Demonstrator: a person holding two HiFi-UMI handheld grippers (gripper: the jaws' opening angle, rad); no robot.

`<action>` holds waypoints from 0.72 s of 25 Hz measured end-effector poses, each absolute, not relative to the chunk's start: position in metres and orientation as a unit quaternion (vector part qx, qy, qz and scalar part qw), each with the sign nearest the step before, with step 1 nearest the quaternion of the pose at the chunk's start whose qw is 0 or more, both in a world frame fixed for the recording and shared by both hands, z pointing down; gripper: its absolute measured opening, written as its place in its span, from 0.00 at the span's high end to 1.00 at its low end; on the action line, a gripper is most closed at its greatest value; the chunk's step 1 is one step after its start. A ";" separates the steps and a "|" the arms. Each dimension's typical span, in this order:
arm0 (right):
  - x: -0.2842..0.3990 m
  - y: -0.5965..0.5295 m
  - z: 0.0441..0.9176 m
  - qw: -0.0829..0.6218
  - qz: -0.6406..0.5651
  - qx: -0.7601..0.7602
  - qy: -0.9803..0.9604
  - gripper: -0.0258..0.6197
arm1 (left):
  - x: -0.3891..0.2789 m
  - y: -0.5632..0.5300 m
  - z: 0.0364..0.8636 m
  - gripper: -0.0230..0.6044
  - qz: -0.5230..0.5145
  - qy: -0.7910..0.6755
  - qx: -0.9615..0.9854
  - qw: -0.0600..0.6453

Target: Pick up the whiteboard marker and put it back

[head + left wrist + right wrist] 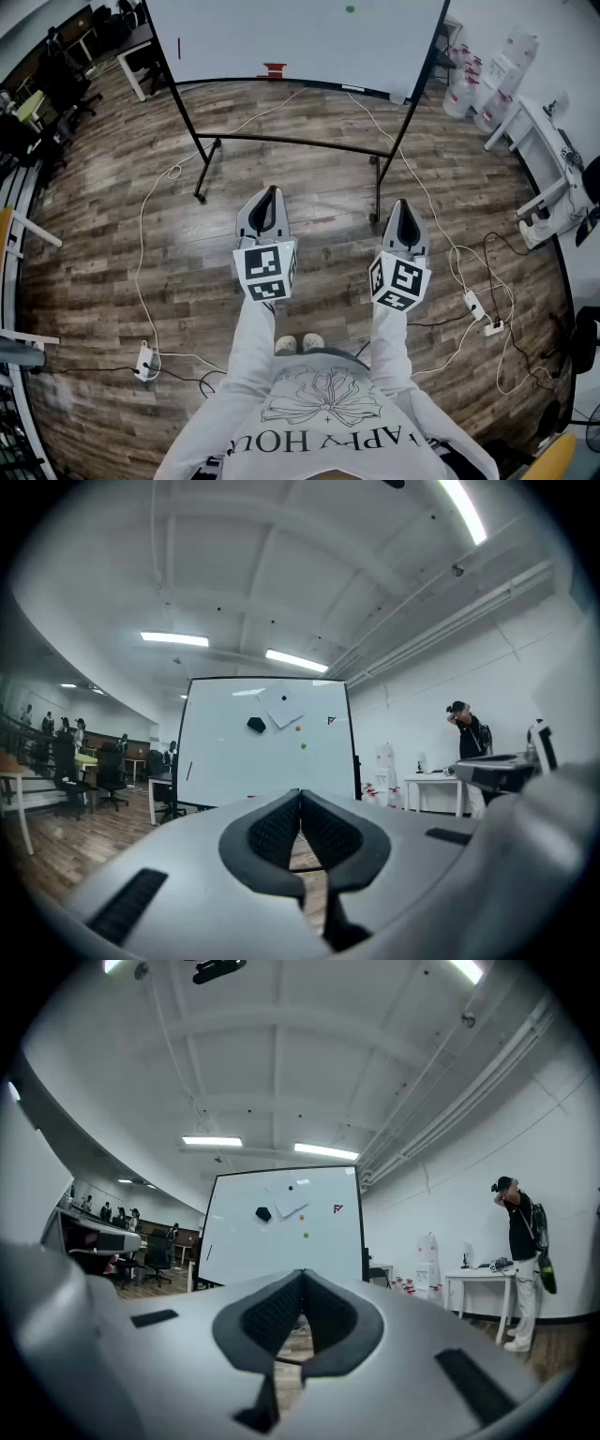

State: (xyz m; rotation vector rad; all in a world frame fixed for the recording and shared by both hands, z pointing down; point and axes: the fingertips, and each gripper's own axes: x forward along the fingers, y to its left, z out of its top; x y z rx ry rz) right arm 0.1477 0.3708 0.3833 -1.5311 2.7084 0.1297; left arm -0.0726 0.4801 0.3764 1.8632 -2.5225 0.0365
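Held level and side by side in front of the person, the left tongs (271,193) and the right tongs (401,204) are each pressed together, with nothing between the pads. Past them, across the wooden floor (309,178), stands the whiteboard (300,37). The whiteboard marker (179,49) appears to be the thin red stick upright on the board's left part, well apart from both tongs, though it is too small to be sure.

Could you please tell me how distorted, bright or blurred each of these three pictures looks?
Head view: strong fisheye, the whiteboard's lower edge bows and the floor curves; evenly lit and sharp. Left gripper view: dark round border, the ceiling lights glare white, and the near fingers look soft. Right gripper view: same dark border and bright ceiling lights; the whiteboard stays fairly clear.
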 end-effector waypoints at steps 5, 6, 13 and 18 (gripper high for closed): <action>0.152 0.361 0.386 0.012 0.038 -0.491 0.870 0.96 | -0.069 0.472 0.375 0.95 0.011 -0.805 0.593 0.005; 0.153 0.359 0.386 0.012 0.037 -0.490 0.871 0.96 | -0.068 0.470 0.376 0.95 0.011 -0.805 0.593 0.006; 0.160 0.336 0.399 0.009 0.037 -0.491 0.870 0.96 | -0.065 0.453 0.389 0.95 0.016 -0.810 0.586 0.010; 0.166 0.321 0.411 0.003 0.029 -0.489 0.872 0.96 | -0.060 0.442 0.403 0.95 0.020 -0.811 0.584 0.021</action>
